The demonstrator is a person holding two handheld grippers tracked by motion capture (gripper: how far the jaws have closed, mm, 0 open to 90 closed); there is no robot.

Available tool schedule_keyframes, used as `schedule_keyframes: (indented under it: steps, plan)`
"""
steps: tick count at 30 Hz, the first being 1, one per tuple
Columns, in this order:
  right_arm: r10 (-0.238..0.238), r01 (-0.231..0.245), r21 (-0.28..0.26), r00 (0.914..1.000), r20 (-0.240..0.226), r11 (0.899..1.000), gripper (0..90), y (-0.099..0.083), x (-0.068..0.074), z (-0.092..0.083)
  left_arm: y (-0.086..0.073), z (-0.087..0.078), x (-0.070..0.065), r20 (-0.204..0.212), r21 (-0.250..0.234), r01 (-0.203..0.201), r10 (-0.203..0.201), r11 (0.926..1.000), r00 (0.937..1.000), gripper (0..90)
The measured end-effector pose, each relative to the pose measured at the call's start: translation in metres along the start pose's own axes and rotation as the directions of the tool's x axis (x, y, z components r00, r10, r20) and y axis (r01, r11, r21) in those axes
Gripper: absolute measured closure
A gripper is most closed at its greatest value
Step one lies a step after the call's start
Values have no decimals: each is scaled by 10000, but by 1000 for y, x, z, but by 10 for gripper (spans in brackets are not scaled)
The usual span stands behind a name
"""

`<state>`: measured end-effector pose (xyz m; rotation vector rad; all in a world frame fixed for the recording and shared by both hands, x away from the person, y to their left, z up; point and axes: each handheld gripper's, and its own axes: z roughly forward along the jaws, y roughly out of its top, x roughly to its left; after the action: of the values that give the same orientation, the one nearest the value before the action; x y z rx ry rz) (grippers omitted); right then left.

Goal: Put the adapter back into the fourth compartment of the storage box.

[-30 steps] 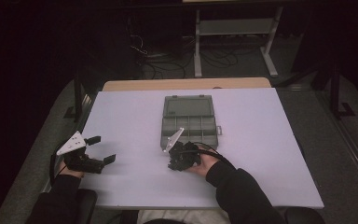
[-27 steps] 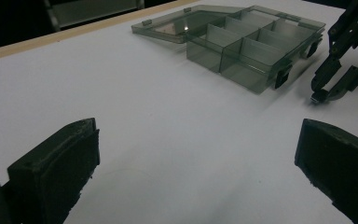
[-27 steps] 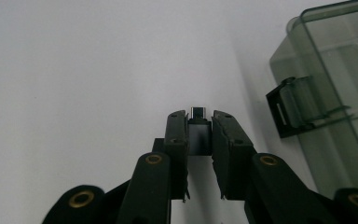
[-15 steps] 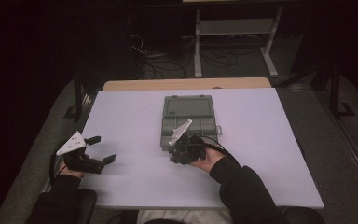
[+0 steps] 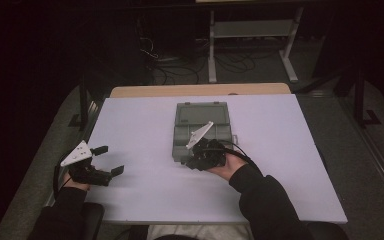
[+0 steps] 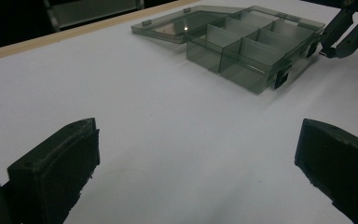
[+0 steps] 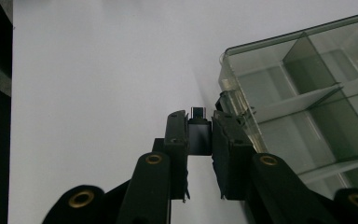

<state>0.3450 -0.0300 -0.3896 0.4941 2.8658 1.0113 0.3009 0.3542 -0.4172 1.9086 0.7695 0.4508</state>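
The small dark block-shaped adapter with a metal plug tip (image 7: 199,133) sits pinched between the fingers of the right gripper (image 7: 199,122), its plug end poking out past the fingertips. It hangs above the white table (image 5: 145,125), just beside the near left corner of the smoky grey, clear plastic compartment box (image 5: 200,125), which lies open near the middle of the table with its lid folded flat on the far side. In the high view the right gripper (image 5: 184,159) is held in the person's right hand at the box's near edge. The left gripper (image 5: 109,160) rests near the table's left edge, well apart from the box, its fingers (image 6: 56,165) spread wide with only bare tabletop between them. The box's dividers form several compartments.
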Motion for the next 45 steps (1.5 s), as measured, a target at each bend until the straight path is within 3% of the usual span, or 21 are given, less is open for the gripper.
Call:
schedule_keyframes:
  steps: [8,17,35,45]
  plan:
    - [148,-138,-383,9996,254,9992,747,3,-7,-19,0,0,0,-19,-8,3,-3,10000,10000,0]
    - [147,-130,-357,9986,504,9993,747,5,-17,-30,0,0,0,-21,-6,23,-23,10000,10000,0]
    - [632,-578,-559,9930,1001,9968,747,0,-43,-48,0,1,0,-20,5,48,-48,10000,10000,0]
    - [795,-701,-748,9881,1319,9947,747,-2,-50,-53,0,1,0,-17,7,48,-48,10000,10000,0]
